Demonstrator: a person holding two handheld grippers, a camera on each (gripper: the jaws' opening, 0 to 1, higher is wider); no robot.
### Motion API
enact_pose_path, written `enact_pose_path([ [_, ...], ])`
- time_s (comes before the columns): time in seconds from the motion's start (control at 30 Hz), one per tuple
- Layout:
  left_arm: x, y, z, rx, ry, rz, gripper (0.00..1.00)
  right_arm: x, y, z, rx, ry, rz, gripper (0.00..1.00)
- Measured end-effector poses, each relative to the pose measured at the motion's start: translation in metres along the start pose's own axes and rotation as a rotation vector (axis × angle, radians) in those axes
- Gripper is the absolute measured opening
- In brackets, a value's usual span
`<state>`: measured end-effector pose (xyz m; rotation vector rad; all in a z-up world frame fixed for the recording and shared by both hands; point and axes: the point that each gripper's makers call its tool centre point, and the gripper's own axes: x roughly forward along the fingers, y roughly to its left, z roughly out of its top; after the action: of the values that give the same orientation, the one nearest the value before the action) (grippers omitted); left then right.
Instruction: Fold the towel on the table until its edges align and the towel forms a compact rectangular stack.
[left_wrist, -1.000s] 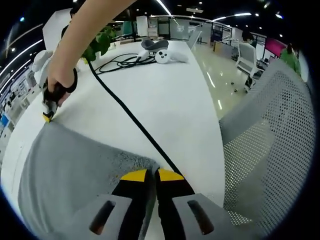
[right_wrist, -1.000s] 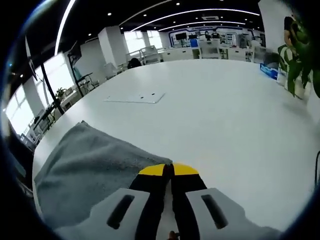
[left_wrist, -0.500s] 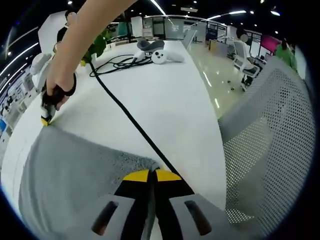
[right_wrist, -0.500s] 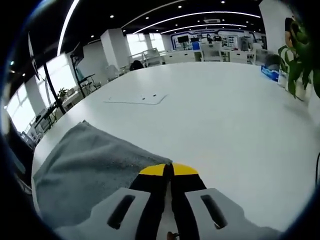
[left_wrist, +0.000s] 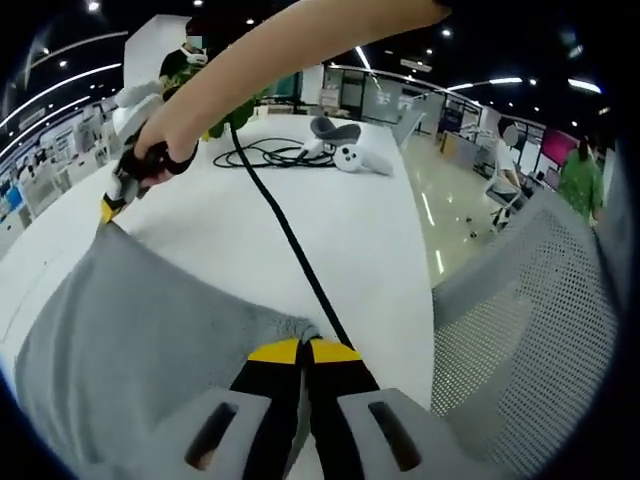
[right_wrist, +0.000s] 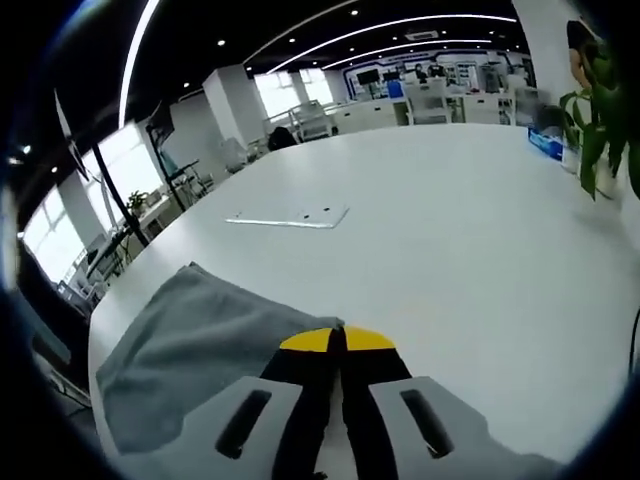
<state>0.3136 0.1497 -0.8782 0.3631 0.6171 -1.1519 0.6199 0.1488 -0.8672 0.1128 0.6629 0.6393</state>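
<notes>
Towel (left_wrist: 130, 330) corners higher in tongs (left_wrist: 304, 349)

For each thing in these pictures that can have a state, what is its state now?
towel: one layer, not folded, two corners gripped
left gripper: shut on a towel corner
right gripper: shut on a towel corner
black cable: lying across the table
mesh chair: beside the table, nobody in it

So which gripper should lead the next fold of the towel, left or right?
Neither alone: the left gripper and the right gripper each look shut on a corner of the grey towel, so carrying both corners across together seems best.
</notes>
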Motion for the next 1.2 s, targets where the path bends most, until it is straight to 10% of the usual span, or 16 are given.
enact_pose_path([
  [1.2, -0.115, 0.023, 0.040, -0.113, -0.291, 0.180, 0.01, -0.018, 0.085, 0.084, 0.097, -0.112, 0.046, 0.00],
])
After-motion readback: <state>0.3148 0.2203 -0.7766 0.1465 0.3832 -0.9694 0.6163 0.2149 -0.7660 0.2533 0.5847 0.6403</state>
